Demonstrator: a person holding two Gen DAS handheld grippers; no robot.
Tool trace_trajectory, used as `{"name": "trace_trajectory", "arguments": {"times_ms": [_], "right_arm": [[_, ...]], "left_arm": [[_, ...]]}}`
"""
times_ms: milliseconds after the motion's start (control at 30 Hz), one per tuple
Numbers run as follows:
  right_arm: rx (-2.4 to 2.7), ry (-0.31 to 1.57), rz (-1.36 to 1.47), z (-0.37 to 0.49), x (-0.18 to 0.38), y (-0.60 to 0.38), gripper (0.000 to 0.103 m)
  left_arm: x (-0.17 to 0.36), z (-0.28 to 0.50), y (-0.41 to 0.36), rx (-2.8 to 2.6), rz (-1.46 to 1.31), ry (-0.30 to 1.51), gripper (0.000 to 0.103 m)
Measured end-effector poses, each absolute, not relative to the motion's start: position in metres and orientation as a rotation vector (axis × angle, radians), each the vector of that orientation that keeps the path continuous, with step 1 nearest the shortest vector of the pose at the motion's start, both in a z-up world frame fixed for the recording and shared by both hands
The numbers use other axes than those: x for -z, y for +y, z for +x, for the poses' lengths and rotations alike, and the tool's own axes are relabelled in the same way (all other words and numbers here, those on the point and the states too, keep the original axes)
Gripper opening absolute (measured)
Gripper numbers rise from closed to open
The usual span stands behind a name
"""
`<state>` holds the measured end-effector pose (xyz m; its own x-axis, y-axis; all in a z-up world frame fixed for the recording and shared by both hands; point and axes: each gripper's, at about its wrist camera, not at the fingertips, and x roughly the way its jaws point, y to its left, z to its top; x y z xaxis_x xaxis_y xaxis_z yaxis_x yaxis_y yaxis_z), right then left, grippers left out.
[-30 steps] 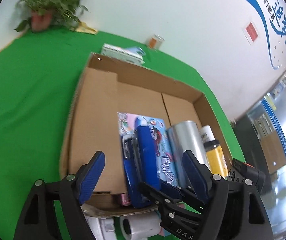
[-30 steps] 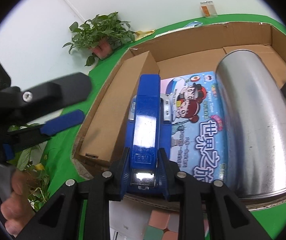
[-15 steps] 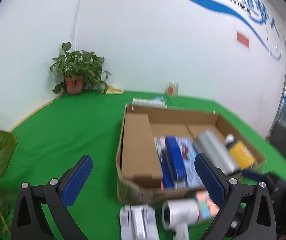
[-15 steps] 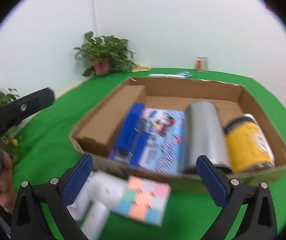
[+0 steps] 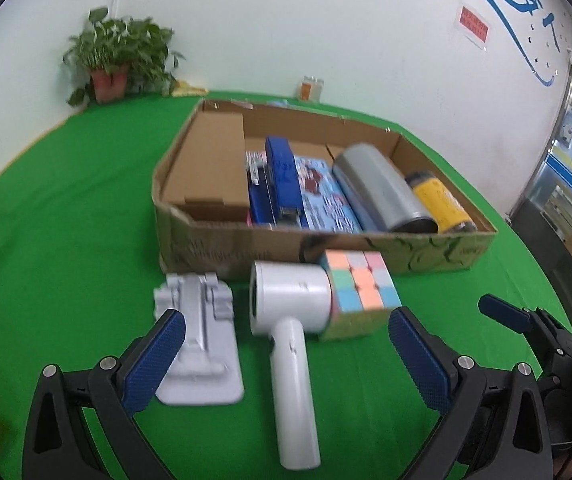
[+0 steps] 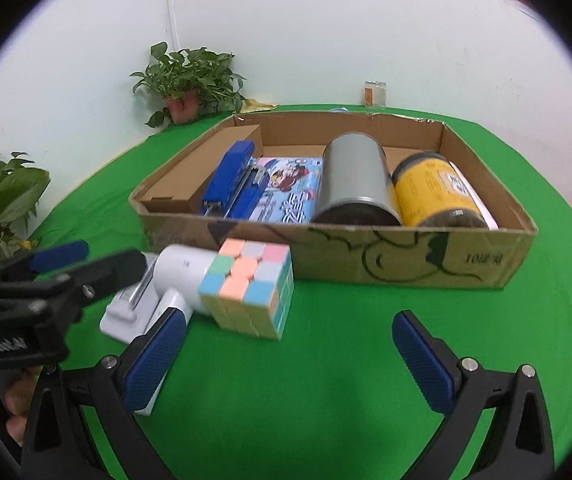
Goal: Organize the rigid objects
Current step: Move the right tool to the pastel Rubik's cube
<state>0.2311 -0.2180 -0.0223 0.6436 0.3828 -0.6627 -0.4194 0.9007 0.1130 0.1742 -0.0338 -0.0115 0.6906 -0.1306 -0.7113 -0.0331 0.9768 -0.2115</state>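
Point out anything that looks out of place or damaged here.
Three things lie outside the cardboard box on the green table: the pastel cube, the white hair dryer and a grey bracket. The box's near left corner looks crumpled.

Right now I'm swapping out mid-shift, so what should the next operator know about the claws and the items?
Left claw: open, empty, low over the dryer.
Right claw: open, empty, over bare cloth just right of the cube.
Done: inside the box lie the stapler, the book, the silver can and the yellow jar.
Left: the dryer, the cube and the white holder sit on the green cloth in front of the box. The cube touches the dryer's head, so lifting either may nudge the other.
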Motion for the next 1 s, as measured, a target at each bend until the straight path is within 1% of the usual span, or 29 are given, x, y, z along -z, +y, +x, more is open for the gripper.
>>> {"name": "trace_trajectory", "arguments": {"times_ms": [33, 67, 100, 133, 200, 233, 267, 333, 367, 500, 667, 767, 833, 867, 900, 967, 1000], "right_arm": [[-0.465, 0.745, -0.050, 0.228, 0.024, -0.221, 0.103], [-0.476, 0.751, -0.045, 0.226, 0.026, -0.223, 0.103], [-0.485, 0.757, -0.041, 0.224, 0.027, -0.226, 0.103], [-0.494, 0.760, -0.042, 0.221, 0.029, -0.228, 0.103], [-0.512, 0.766, -0.044, 0.213, 0.032, -0.236, 0.103], [-0.518, 0.774, -0.041, 0.210, 0.034, -0.240, 0.103], [-0.522, 0.785, -0.033, 0.207, 0.036, -0.245, 0.103], [-0.536, 0.806, -0.008, 0.203, 0.039, -0.255, 0.103], [-0.541, 0.813, 0.001, 0.202, 0.041, -0.257, 0.103], [-0.564, 0.831, 0.027, 0.195, 0.045, -0.268, 0.103], [-0.624, 0.840, -0.015, 0.183, 0.050, -0.265, 0.102], [-0.681, 0.827, -0.026, 0.171, 0.048, -0.270, 0.102], [-0.699, 0.813, -0.037, 0.164, 0.046, -0.278, 0.102], [-0.703, 0.808, -0.042, 0.160, 0.045, -0.283, 0.102], [-0.704, 0.802, -0.046, 0.158, 0.044, -0.287, 0.102], [-0.705, 0.800, -0.048, 0.155, 0.042, -0.292, 0.102], [-0.709, 0.802, -0.046, 0.156, 0.043, -0.292, 0.102]], "left_arm": [[0.019, 0.173, -0.036, 0.064, -0.231, 0.839, 0.099], [0.025, 0.173, -0.036, 0.072, -0.245, 0.863, 0.093], [0.030, 0.172, -0.037, 0.081, -0.259, 0.885, 0.084], [0.037, 0.171, -0.039, 0.096, -0.280, 0.918, 0.078], [0.051, 0.171, -0.041, 0.111, -0.312, 0.975, 0.058], [0.059, 0.171, -0.042, 0.117, -0.338, 1.009, 0.052], [0.066, 0.170, -0.043, 0.127, -0.363, 1.033, 0.043], [0.078, 0.167, -0.046, 0.112, -0.380, 1.066, 0.033], [0.081, 0.166, -0.047, 0.104, -0.379, 1.078, 0.026], [0.082, 0.162, -0.054, 0.099, -0.367, 1.083, 0.025], [0.081, 0.156, -0.073, 0.116, -0.379, 1.129, 0.025], [0.076, 0.150, -0.095, 0.154, -0.392, 1.160, 0.028], [0.076, 0.146, -0.111, 0.210, -0.410, 1.183, 0.038], [0.076, 0.144, -0.117, 0.238, -0.422, 1.181, 0.054], [0.074, 0.144, -0.120, 0.257, -0.432, 1.171, 0.066], [0.071, 0.143, -0.120, 0.255, -0.446, 1.144, 0.073], [0.070, 0.145, -0.118, 0.253, -0.462, 1.137, 0.073]]}}
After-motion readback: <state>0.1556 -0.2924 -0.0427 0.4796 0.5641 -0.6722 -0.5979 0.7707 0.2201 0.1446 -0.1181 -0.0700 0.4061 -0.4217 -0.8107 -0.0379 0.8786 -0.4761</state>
